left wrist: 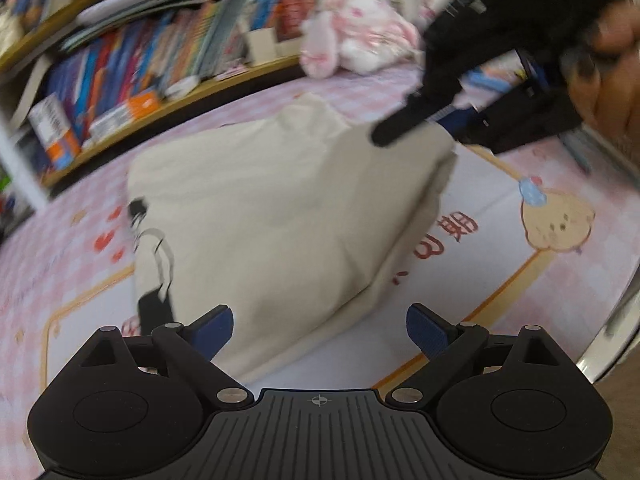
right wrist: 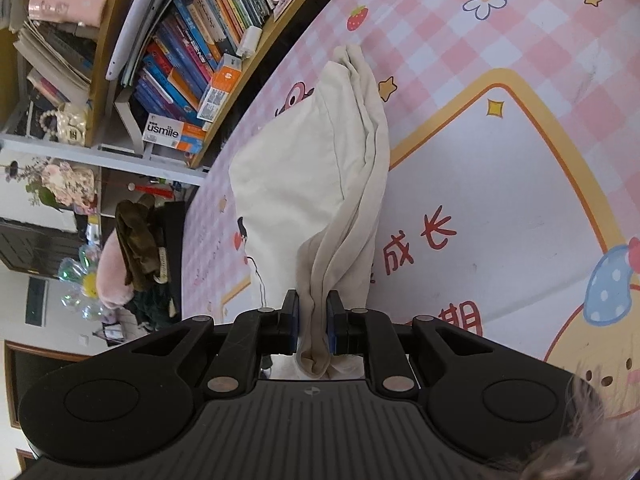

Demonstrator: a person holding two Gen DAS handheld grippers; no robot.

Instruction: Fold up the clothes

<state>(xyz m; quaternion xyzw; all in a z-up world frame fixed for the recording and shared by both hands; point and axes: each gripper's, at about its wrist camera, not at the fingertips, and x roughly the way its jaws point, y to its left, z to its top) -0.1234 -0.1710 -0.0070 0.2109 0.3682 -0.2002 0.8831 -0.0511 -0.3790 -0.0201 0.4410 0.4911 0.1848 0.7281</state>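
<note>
One large surface carries everything: a pink checked mat (right wrist: 460, 56) printed with flowers, stars, a strawberry, red characters and a yellow-bordered white panel. Along its far edge runs a wooden bookshelf (right wrist: 176, 60) packed with upright books; a white and orange box marked "usmile" (right wrist: 172, 133) lies at its lower end.

Next in size is the cream garment (right wrist: 304, 168), folded into a thick pad that lies on the mat near the bookshelf edge, partly over the yellow border. In the left wrist view the garment (left wrist: 272, 216) looks blurred, with a small dark printed figure showing near its left side. One end of the cloth is gathered into a rope-like fold that rises off the mat.

A pink and white plush rabbit (left wrist: 352, 36) sits at the mat's far edge, beside the books.

The right gripper (right wrist: 313, 326) has its blue pads (right wrist: 333, 330) pressed narrow on that gathered fold, cloth bunched between them and poking out behind. The same right gripper (left wrist: 412, 124) shows in the left wrist view above the garment's far right corner.

The left gripper (left wrist: 320, 330) stands wide apart with nothing between its fingers, just above the near edge of the garment.
</note>
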